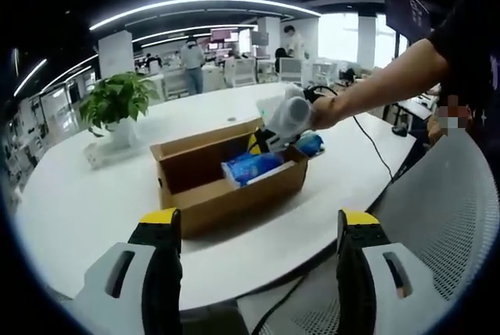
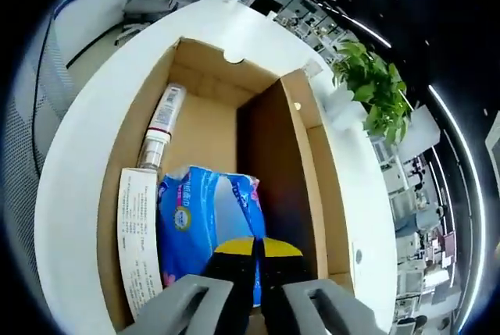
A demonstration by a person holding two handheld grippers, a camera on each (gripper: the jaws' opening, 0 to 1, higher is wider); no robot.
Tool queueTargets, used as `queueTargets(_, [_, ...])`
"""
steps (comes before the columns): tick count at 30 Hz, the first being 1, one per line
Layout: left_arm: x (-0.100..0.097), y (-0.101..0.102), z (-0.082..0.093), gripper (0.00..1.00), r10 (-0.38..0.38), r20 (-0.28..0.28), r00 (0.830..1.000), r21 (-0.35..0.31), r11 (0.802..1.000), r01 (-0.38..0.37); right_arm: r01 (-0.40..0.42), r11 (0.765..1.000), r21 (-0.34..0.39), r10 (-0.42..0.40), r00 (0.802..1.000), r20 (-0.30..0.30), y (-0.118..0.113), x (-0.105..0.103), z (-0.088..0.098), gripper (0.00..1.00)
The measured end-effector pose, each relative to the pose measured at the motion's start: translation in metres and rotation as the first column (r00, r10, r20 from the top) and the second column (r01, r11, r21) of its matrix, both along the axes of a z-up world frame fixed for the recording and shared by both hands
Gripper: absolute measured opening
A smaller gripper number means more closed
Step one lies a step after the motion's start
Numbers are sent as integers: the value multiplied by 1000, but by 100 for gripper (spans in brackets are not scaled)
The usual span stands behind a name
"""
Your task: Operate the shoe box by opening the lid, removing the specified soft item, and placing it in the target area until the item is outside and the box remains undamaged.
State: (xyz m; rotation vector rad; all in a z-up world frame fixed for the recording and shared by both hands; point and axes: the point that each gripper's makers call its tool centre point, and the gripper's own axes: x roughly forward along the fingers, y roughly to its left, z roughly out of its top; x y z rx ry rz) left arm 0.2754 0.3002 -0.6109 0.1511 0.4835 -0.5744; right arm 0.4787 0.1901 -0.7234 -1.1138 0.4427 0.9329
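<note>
Cardboard box point(image 1: 226, 175) sits open on the table point(image 1: 70, 210), left gripper point(image 1: 258, 233) hanging back with wide jaws, clear of the work. Right gripper view: right gripper point(image 2: 255, 253) pinches the blue pack point(image 2: 207, 222) inside the box, probably ready to lift.

My left gripper view is sitting back off the table edge, facing the shoe box point(image 1: 226, 183); my right gripper view is peering straight down into it point(image 2: 211, 116), close.

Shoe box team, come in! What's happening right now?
Left gripper open, clear of box. Right gripper shut on blue soft pack. Lid open, bottle beside.
</note>
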Motion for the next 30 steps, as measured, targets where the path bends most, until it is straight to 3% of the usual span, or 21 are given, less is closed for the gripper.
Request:
queueTargets(13, [0, -2, 2, 79, -9, 13, 1000, -10, 1000, 9, -19, 999, 27, 17, 998, 53, 6, -6, 23, 0])
queueTargets(30, [0, -4, 5, 79, -22, 26, 999, -23, 999, 22, -6, 992, 129, -5, 996, 88, 18, -6, 81, 0])
